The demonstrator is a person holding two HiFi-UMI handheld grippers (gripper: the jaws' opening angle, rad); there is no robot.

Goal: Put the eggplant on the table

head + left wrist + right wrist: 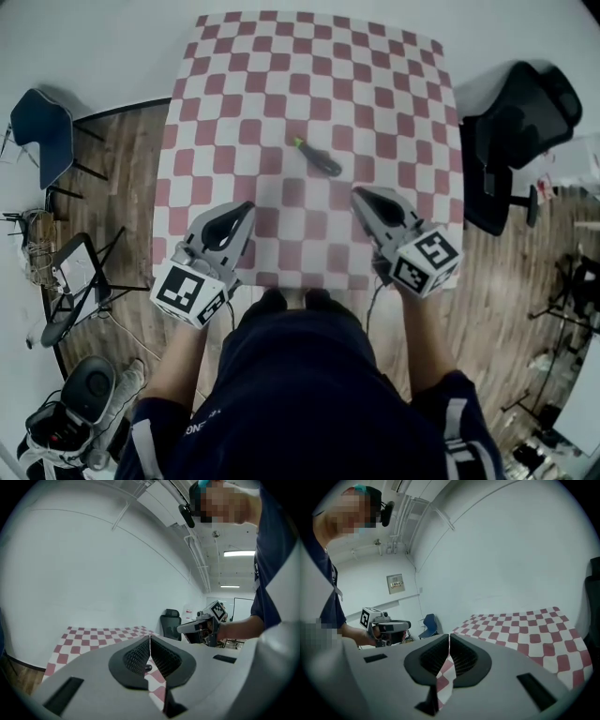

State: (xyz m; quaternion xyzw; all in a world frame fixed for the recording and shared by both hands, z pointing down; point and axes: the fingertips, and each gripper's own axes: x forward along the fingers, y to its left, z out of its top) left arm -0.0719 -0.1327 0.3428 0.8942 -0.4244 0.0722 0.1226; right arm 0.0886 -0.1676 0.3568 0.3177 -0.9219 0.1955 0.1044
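Observation:
The eggplant (pixel 319 157), small, dark purple with a green stem, lies on the red-and-white checkered table (pixel 234 84) near its middle, with nothing touching it. My left gripper (pixel 246 208) hovers over the table's near left part, jaws shut and empty. My right gripper (pixel 360 195) hovers over the near right part, short of the eggplant, jaws also shut and empty. In the left gripper view the jaws (pixel 150 640) meet tip to tip, and the right gripper (pixel 183 629) shows beyond them. In the right gripper view the jaws (pixel 449 637) are closed together over the cloth.
A black office chair (pixel 520 131) stands by the table's right edge and a blue chair (pixel 42 131) off its left side. Stands and gear (pixel 70 281) crowd the wooden floor at the left. The person stands at the table's near edge.

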